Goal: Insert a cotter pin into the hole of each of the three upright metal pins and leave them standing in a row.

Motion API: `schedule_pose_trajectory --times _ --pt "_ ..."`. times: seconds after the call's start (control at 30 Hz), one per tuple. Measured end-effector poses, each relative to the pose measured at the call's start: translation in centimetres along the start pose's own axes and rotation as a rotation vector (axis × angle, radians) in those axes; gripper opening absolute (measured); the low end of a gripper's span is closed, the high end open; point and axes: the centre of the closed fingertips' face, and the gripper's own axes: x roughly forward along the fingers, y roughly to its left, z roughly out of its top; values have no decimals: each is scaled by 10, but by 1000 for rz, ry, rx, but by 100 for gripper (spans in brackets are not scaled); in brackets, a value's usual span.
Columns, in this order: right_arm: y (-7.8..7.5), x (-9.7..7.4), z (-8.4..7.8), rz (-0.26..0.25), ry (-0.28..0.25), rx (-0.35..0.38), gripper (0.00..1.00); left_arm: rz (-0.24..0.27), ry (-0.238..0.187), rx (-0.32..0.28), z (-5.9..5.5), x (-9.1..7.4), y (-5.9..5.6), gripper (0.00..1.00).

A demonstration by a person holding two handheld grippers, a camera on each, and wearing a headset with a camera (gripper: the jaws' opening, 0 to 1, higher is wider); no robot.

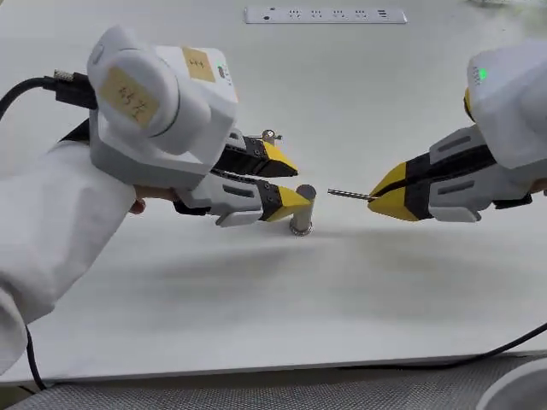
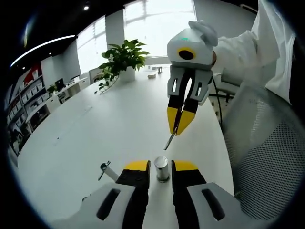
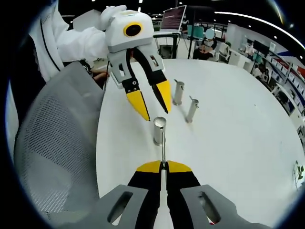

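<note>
White tabletop (image 1: 256, 290) carrying the work. We see one upright metal pin (image 1: 302, 211) standing between the spread, yellow-tipped jaws of the left gripper (image 1: 292, 181). In the left gripper view the jaws flank it closely on both sides, and we cannot tell whether they touch it. The right gripper (image 1: 382, 198) has its jaws pressed together on a cotter pin (image 1: 349, 195), held level and aimed at the head of the upright metal pin, its free tip just short of the metal. In the right gripper view a second metal pin (image 3: 178, 92) and a third metal pin (image 3: 191, 110) stand upright beyond, near each other. A power strip (image 1: 325, 14) lies towards the table's far side.
</note>
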Motion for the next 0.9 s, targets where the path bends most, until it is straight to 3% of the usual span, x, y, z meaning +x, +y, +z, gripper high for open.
schedule_pose_trajectory --times 0.17,0.57,0.67,0.9 --pt "-5 7 0 11 4 -18 0 -14 25 6 -8 7 2 16" --pt "-7 11 1 31 12 -65 0 -37 21 -8 -9 12 -1 10" --pt "-8 12 0 38 17 -130 0 -44 20 -15 -10 12 0 10" --pt "-7 11 4 63 7 -159 0 -55 23 4 -10 12 -2 10"
